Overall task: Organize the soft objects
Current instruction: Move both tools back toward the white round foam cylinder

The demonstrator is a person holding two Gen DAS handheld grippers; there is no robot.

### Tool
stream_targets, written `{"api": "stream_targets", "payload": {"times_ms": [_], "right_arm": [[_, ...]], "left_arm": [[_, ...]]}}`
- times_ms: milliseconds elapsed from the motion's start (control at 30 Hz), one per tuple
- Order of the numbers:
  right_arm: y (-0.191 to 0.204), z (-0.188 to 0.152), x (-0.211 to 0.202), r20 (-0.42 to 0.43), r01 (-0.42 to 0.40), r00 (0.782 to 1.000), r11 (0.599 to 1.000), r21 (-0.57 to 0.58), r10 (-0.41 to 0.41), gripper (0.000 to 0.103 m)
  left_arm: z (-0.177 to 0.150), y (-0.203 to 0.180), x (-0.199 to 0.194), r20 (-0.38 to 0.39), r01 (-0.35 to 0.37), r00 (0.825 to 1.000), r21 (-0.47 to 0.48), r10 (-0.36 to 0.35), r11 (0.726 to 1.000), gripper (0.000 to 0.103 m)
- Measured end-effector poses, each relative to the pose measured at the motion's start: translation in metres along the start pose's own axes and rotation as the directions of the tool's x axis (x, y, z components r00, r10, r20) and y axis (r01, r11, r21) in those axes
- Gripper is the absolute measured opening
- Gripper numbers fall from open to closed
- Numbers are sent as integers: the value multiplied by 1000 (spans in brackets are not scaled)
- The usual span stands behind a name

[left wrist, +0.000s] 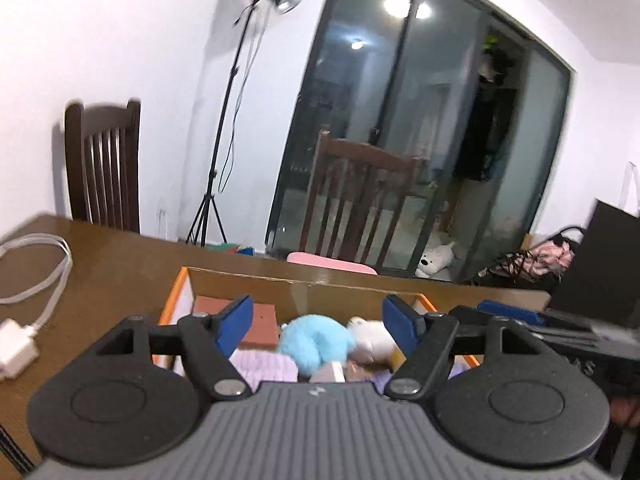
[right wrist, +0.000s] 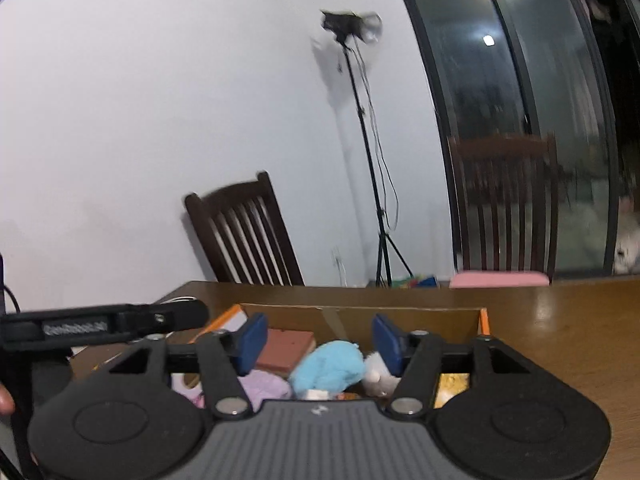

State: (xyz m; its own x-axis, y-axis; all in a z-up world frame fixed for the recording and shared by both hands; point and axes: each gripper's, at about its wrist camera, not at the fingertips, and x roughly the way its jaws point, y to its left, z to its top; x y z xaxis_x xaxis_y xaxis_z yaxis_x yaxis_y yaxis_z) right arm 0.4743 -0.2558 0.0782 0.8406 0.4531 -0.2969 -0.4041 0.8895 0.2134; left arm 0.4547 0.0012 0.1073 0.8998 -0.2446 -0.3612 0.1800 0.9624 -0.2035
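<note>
Two claws: both above the near edge of one open cardboard box [left wrist: 248, 280] on the brown table [left wrist: 120, 264]
Left claw [left wrist: 318, 322]: blue pads spread wide, nothing between them, nothing gripped
Right claw [right wrist: 320, 342]: pads parted, somewhat less widely, empty as well
Soft objects: all inside the box, none on the bare table
Blue plush [left wrist: 314, 340]: fluffy, mid-box, seen between the left claw's pads but lower, untouched
White plush [left wrist: 370, 336]: touching the blue plush on its right
Lilac knit cloth [left wrist: 264, 364]: left of the blue plush, near the front wall
Brown flat block [left wrist: 260, 326]: toward the back left of the box, behind the lilac cloth
Box interior: orange along the side walls, far flap standing upright
Table edge items: white charger and looped cable [left wrist: 36, 280] at far left, well apart from the box
Background: two dark wooden chairs [left wrist: 106, 164], light stand [left wrist: 236, 120], glass sliding door [left wrist: 420, 140], white toy on the floor [left wrist: 436, 258]
</note>
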Motion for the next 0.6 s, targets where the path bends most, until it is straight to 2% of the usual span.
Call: {"api": "stream_targets", "payload": {"times_ms": [133, 267, 333, 500, 600], "right_arm": [[13, -4, -48, 16, 51, 999, 998, -46, -50, 61], [28, -15, -101, 39, 30, 999, 998, -56, -28, 74], [38, -25, -125, 33, 14, 999, 997, -72, -11, 75], [61, -68, -176, 17, 9, 1000, 993, -116, -7, 87], [66, -105, -192, -11, 25, 1000, 995, -99, -26, 88]], "left_arm": [[-17, -5, -68, 40, -4, 999, 43, 2, 999, 82], [-49, -5, -123, 45, -4, 999, 79, 0, 997, 89], [-69, -5, -144, 25, -12, 1000, 101, 9, 995, 93], [-119, 1, -206, 59, -42, 998, 103, 36, 994, 102], [-140, 7, -225, 61, -69, 996, 67, 65, 995, 103]]}}
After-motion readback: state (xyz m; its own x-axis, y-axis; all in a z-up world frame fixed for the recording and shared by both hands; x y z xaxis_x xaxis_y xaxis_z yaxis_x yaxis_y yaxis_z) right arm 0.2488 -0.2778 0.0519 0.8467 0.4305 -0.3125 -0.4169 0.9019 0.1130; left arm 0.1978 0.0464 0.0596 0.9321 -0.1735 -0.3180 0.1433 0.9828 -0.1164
